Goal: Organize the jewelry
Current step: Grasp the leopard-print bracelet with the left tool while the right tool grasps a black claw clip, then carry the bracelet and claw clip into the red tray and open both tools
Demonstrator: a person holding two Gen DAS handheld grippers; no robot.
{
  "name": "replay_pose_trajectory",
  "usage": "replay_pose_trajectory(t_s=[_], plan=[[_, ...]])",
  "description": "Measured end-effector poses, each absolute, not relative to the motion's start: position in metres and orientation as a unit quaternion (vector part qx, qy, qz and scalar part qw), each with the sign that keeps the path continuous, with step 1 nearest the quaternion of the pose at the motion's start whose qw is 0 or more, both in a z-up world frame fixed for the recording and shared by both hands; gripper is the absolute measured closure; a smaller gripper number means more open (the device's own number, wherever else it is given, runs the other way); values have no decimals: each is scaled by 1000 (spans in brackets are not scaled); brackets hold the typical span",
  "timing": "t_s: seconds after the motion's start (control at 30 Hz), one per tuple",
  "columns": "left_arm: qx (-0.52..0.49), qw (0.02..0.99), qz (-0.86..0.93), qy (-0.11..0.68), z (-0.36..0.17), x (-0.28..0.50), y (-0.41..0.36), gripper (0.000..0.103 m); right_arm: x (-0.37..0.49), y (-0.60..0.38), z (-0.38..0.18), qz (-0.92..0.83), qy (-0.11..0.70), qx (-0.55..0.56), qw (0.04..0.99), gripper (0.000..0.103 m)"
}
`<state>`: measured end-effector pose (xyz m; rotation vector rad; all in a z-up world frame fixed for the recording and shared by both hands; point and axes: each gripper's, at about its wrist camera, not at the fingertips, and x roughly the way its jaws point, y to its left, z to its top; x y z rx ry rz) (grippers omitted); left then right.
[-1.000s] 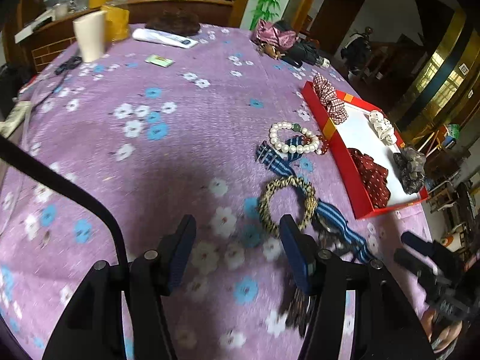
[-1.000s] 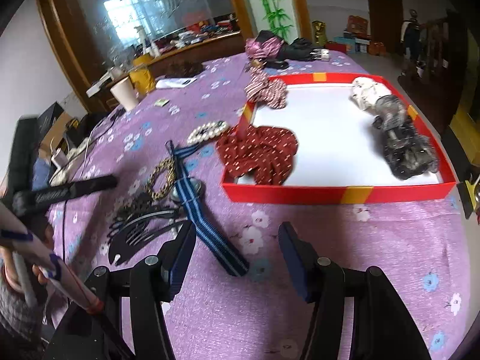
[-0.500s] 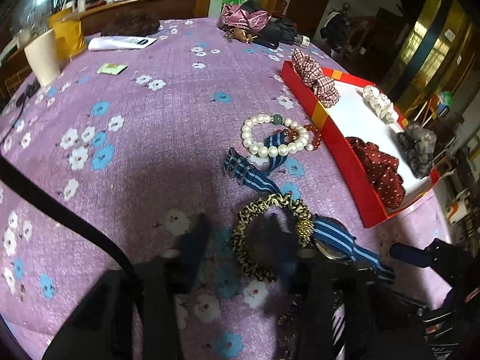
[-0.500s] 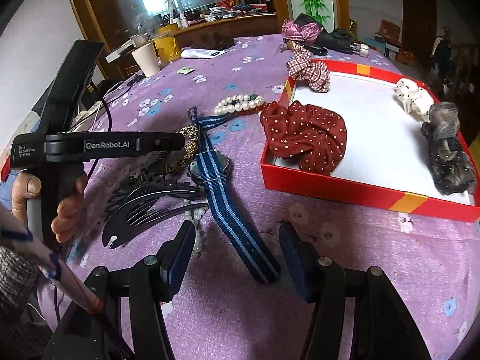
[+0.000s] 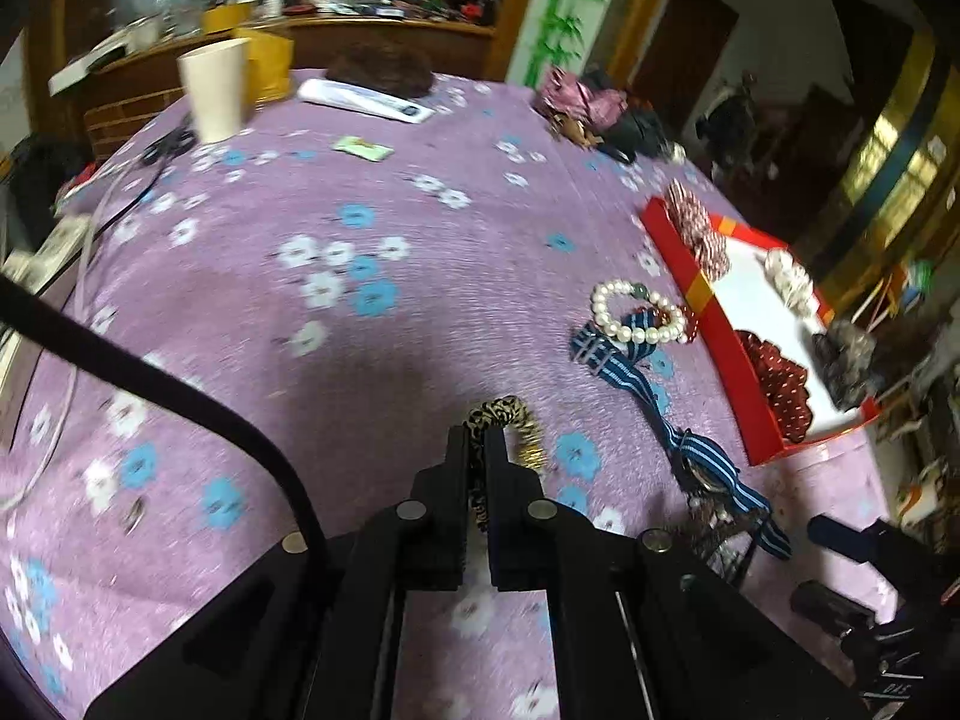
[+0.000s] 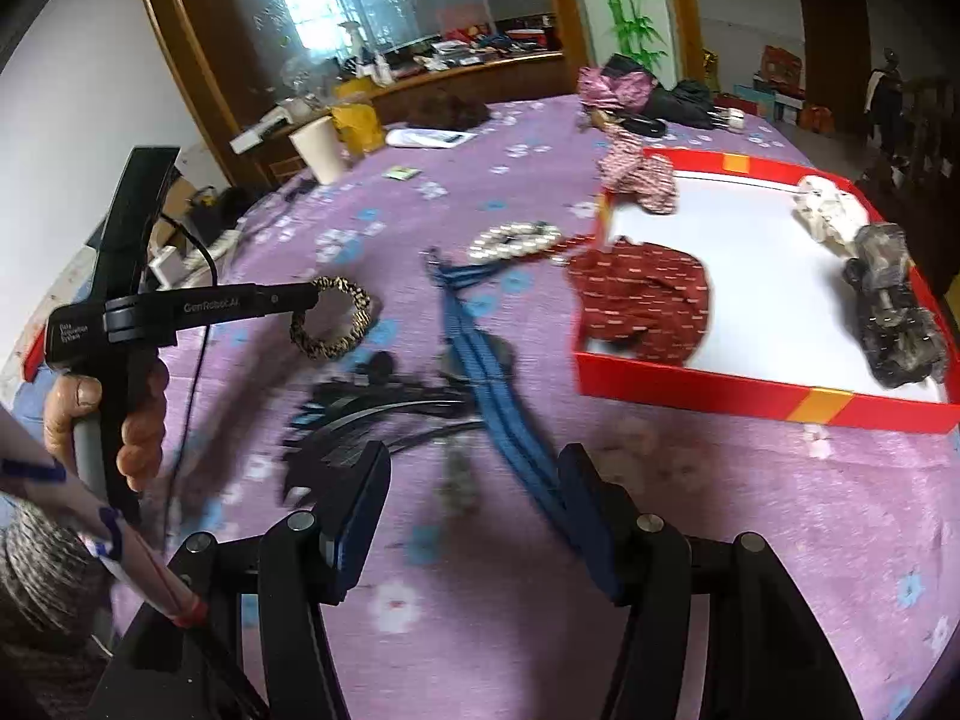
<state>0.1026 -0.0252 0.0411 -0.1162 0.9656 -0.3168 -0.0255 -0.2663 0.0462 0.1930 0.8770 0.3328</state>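
My left gripper is shut on a leopard-print hair tie and holds it above the purple tablecloth; it also shows in the right wrist view, hanging from the left gripper. My right gripper is open and empty, low over a blue striped watch strap and black hair combs. A red tray with a white floor holds a red dotted scrunchie, a plaid scrunchie, a white clip and a grey clip. A pearl bracelet lies beside the tray.
A paper cup, a yellow container, a white remote and a small green packet stand at the table's far side. A pink cloth and dark items lie far right. A cable runs along the left edge.
My left gripper went from open above the leopard hair tie to shut on it and lifted it off the cloth. My right gripper stayed open and shifted left over the strap.
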Motion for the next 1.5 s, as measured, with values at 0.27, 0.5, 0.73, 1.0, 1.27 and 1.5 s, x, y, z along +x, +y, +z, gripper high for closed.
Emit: replay_pose_trajectory(t_s=[0.27, 0.5, 0.73, 1.0, 1.27, 1.5], plan=[[-48, 894, -130, 425, 56, 71, -2, 99, -14, -237, 33, 169, 448, 196, 856, 29], [-26, 906, -137, 399, 65, 47, -1, 99, 2, -235, 22, 107, 472, 228, 845, 36], [-39, 905, -147, 398, 67, 35, 7, 99, -11, -247, 17, 92, 481, 229, 841, 76], [-44, 904, -155, 397, 72, 22, 6, 99, -18, -244, 28, 137, 449, 229, 853, 96], [-46, 904, -166, 391, 87, 10, -1, 99, -34, -247, 61, 152, 408, 200, 878, 99], [-41, 896, -197, 395, 102, 13, -25, 99, -42, -290, 89, 127, 374, 208, 895, 99]])
